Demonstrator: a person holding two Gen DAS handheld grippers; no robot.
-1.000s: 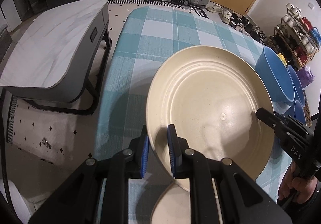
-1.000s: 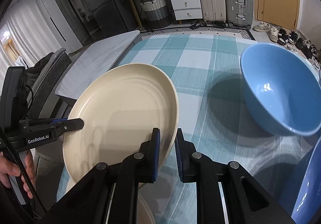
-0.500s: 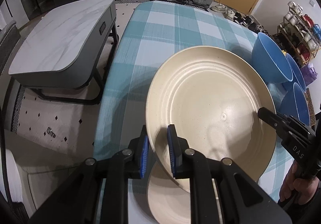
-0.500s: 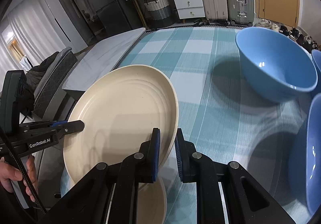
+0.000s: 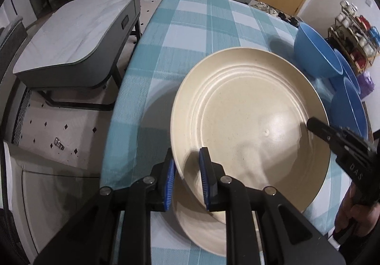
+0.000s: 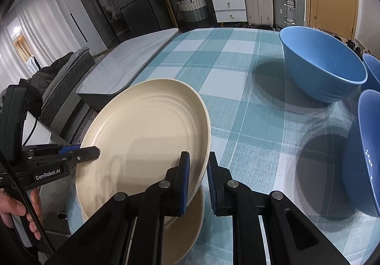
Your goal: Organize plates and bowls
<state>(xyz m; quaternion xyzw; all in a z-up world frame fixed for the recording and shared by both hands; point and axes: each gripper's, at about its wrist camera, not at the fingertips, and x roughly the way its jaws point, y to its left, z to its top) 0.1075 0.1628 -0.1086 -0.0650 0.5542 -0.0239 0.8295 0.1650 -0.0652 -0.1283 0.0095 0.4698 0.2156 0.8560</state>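
Both hand-held grippers, left [image 5: 186, 177] and right [image 6: 197, 184], pinch opposite rims of the cream plate [image 5: 249, 127], held tilted just above a second plate [image 5: 201, 229] on the desk [image 5: 201, 25], directly beneath it.

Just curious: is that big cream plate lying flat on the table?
No, the cream plate is lifted and tilted, its rim gripped by both grippers above another plate.

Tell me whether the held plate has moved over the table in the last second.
Yes. The held plate has drawn back from the big blue bowl toward the table's near end, and now hangs over the second plate.
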